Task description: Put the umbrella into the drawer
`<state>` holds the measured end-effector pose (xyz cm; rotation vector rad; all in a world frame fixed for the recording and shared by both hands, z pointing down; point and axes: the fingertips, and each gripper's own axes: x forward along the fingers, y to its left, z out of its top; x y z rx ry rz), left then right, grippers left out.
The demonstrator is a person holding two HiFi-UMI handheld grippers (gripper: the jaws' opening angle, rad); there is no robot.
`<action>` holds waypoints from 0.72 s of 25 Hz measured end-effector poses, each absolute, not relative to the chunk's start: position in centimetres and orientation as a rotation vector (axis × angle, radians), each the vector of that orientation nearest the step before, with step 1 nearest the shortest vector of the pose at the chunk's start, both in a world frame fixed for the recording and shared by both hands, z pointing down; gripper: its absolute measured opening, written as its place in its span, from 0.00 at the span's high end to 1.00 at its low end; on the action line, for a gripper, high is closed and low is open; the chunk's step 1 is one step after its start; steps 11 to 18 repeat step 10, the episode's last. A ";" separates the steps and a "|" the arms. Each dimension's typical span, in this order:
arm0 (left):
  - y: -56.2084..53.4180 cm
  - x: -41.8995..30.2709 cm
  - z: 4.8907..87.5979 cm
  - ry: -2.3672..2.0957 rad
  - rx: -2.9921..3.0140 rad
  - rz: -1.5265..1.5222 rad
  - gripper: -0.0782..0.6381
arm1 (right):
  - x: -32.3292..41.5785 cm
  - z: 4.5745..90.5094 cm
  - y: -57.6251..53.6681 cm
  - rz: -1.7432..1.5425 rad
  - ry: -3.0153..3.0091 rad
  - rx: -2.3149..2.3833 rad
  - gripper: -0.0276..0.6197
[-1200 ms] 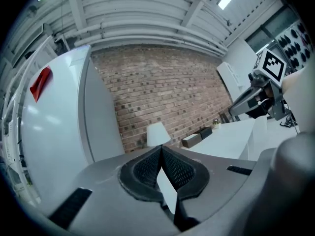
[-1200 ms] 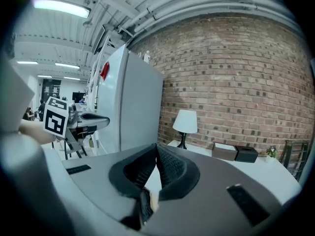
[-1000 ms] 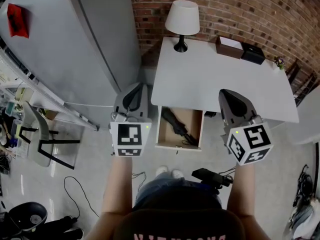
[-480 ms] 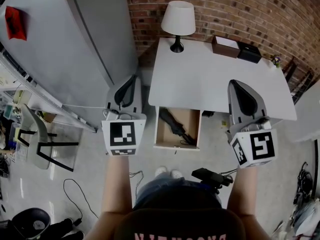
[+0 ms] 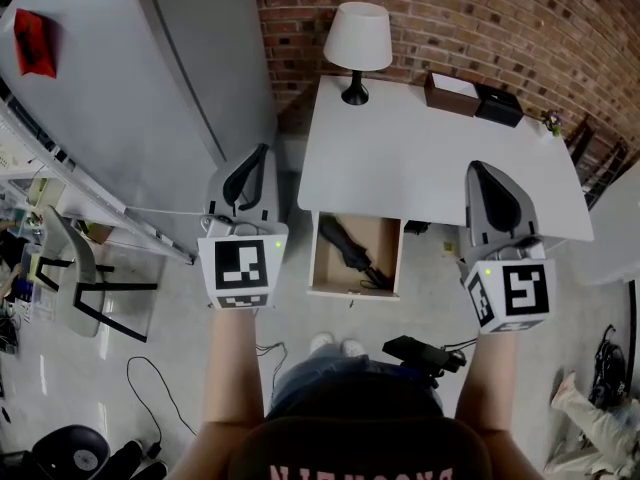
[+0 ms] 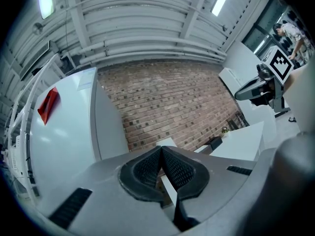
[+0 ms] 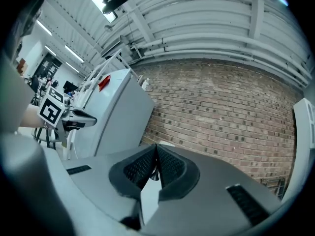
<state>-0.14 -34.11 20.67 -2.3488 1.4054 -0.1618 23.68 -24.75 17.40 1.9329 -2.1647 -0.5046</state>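
— What is seen at the far left?

— A grey refrigerator [image 5: 130,88] with a red sticker [image 5: 33,40] is seen there, and a chair [image 5: 85,288] is set on the floor beside it.

— How is the left gripper held?

— The left gripper [image 5: 255,163] is held up between the refrigerator and the white table [image 5: 430,163]. Its jaws are pressed together, and nothing is caught between the pads (in its own view they are seen meeting at the tip).

— Where is the umbrella found?

— The black umbrella [image 5: 350,248] is laid slantwise inside the open wooden drawer [image 5: 319,268], which is pulled out from under the table's near edge. It is touched by neither gripper.

— What is carried on the table?

— A white-shaded lamp [image 5: 358,43] is stood at the back left corner, against the brick wall [image 5: 470,18]. Further right, a brown box [image 5: 452,93] and a black box [image 5: 498,106] are placed side by side.

— And the right gripper?

— The right gripper [image 5: 485,180] is held up over the table's near right part, as seen from above. Its jaws are clenched together, and nothing is gripped.
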 end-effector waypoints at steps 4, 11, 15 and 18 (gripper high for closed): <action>-34.0 0.0 20.3 1.394 -2.342 -0.158 0.89 | 23.9 17.0 -24.5 -0.541 -2.139 1.955 0.96; -33.6 0.0 19.8 1.384 -2.320 -0.153 0.89 | 24.3 16.6 -24.2 -0.565 -2.121 1.962 0.96; -33.6 0.0 19.8 1.384 -2.320 -0.153 0.89 | 24.3 16.6 -24.2 -0.565 -2.121 1.962 0.96; -33.6 0.0 19.8 1.384 -2.320 -0.153 0.89 | 24.3 16.6 -24.2 -0.565 -2.121 1.962 0.96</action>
